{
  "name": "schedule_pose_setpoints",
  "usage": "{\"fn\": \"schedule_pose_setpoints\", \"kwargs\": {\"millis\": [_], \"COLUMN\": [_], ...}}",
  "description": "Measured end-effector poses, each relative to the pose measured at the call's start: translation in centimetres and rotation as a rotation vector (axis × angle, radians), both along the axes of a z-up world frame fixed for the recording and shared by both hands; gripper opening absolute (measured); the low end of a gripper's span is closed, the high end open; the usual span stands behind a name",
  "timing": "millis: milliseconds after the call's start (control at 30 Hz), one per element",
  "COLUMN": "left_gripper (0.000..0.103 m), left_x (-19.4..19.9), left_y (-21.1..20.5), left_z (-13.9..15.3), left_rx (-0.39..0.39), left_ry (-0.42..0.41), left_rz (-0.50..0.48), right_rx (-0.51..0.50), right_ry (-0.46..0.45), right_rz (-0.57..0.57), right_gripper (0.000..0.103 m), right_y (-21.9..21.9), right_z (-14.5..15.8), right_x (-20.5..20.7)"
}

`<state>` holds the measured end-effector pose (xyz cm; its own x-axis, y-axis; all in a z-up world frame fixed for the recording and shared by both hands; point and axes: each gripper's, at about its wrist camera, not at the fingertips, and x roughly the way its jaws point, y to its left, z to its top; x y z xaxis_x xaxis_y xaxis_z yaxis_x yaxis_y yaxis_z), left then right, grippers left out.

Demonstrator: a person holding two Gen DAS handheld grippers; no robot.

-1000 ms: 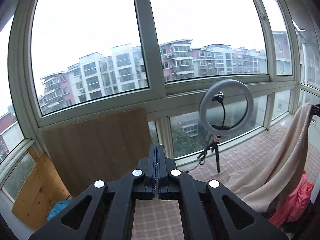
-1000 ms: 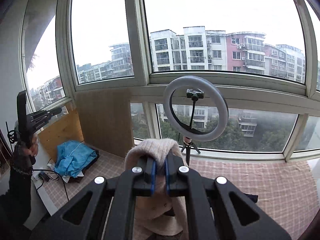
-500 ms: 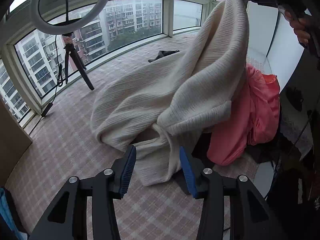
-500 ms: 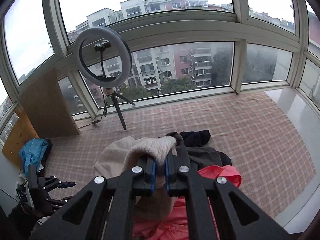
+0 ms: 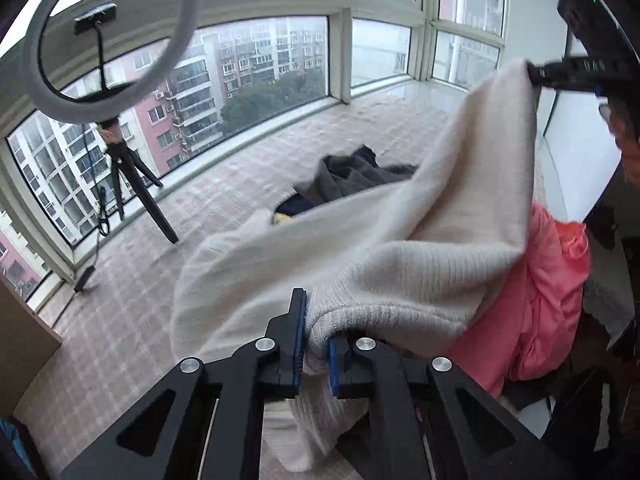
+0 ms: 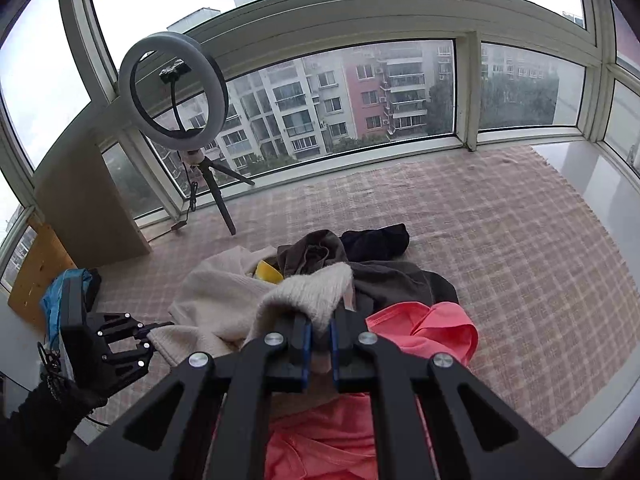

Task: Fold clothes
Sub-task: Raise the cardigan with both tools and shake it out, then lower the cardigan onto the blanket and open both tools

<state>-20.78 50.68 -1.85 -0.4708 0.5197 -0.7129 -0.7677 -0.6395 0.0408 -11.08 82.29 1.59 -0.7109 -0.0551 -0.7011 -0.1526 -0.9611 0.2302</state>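
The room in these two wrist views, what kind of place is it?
Probably an enclosed balcony or sunroom in a flat, high up. A curved bank of windows looks out on apartment blocks, a checked rug covers the floor with a clothes pile on it, and a ring light stands on a tripod.

Bay of tall windows (image 6: 400,92) with pale green-white frames wraps the room; overcast daylight, flat and even. Outside: apartment blocks (image 6: 320,108) in white and red-pink, some trees. Floor covered by a pink-and-cream checked mat (image 6: 500,240); bare glossy white sill area (image 6: 580,176) at far right. Unlit ring light (image 6: 174,88) on a small black tripod (image 6: 216,188) stands near the glass, cable trailing. Brown board (image 6: 88,208) leans against the left window; lighter wooden panel (image 6: 34,272) beside it.
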Motion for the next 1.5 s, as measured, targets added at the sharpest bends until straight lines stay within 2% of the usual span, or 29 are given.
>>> {"fn": "schedule_pose_setpoints", "kwargs": {"millis": [67,133,200,300,433,533,600,700,733,767,800,867,900,1000,1067,1133,1200,1300,1400,1500], "left_gripper": [0.008,0.008,0.008,0.008,0.008,0.008,0.008,0.014,0.025,0.043,0.047,0.045,0.043,0.036,0.033,0.033,0.033,0.036,0.037,0.038], "left_x": [-1.5,-2.9,-4.0,-3.5,-0.9,-0.8,-1.7,-4.7,-6.5,-8.5,-10.4,-13.3,-13.9,-13.7,-11.6,-8.2,-4.9,-1.0,1.8,3.9], "left_y": [-2.9,-6.3,-9.6,-13.0,-14.5,-15.3,-15.6,-15.0,-14.5,-14.1,-13.9,-14.8,-16.2,-22.0,-25.6,-28.5,-31.2,-34.5,-37.6,-41.0], "left_z": [5.5,11.3,16.9,23.0,27.9,30.2,30.9,29.0,26.7,23.6,20.1,11.3,7.0,-3.6,-7.5,-8.5,-8.8,-7.0,-5.2,-3.3], "left_rx": [0.038,0.11,0.182,0.248,0.229,0.252,0.262,0.206,0.14,0.06,-0.025,-0.224,-0.289,-0.336,-0.298,-0.262,-0.221,-0.149,-0.09,-0.033], "left_ry": [0.097,0.172,0.24,0.316,0.49,0.533,0.533,0.44,0.392,0.337,0.282,0.175,0.106,-0.135,-0.251,-0.275,-0.285,-0.269,-0.228,-0.187], "left_rz": [0.081,0.15,0.213,0.238,0.246,0.244,0.242,0.233,0.251,0.276,0.304,0.363,0.386,0.448,0.484,0.494,0.503,0.52,0.538,0.566], "right_rx": [-0.023,-0.044,-0.051,-0.04,0.038,0.083,0.086,0.048,0.022,-0.008,-0.038,-0.101,-0.138,-0.203,-0.238,-0.3,-0.32,-0.387,-0.364,-0.413], "right_ry": [0.045,0.103,0.182,0.3,0.425,0.5,0.517,0.507,0.487,0.452,0.415,0.286,0.212,-0.057,-0.218,-0.289,-0.293,-0.274,-0.234,-0.207], "right_rz": [0.004,0.011,0.043,0.108,0.188,0.252,0.291,0.35,0.374,0.397,0.42,0.44,0.442,0.378,0.31,0.257,0.227,0.188,0.218,0.324], "right_gripper": [0.007,0.007,0.007,0.007,0.007,0.007,0.007,0.007,0.007,0.007,0.007,0.007,0.007,0.007,0.007,0.007,0.007,0.007,0.007,0.007], "right_y": [0.0,0.0,-0.9,-3.2,-7.8,-11.1,-13.1,-15.7,-16.5,-17.4,-18.4,-20.1,-20.9,-21.7,-21.4,-20.2,-19.4,-19.7,-23.9,-32.5], "right_z": [1.6,3.8,7.2,12.6,19.1,23.4,24.7,24.6,23.6,22.0,20.4,14.5,11.2,-0.7,-8.0,-12.3,-13.5,-13.1,-11.5,-10.6], "right_x": [0.5,1.2,2.3,4.2,8.1,11.1,12.7,13.7,13.3,12.5,11.6,8.2,6.2,0.0,-3.0,-3.8,-3.2,-2.3,-2.3,-3.7]}}
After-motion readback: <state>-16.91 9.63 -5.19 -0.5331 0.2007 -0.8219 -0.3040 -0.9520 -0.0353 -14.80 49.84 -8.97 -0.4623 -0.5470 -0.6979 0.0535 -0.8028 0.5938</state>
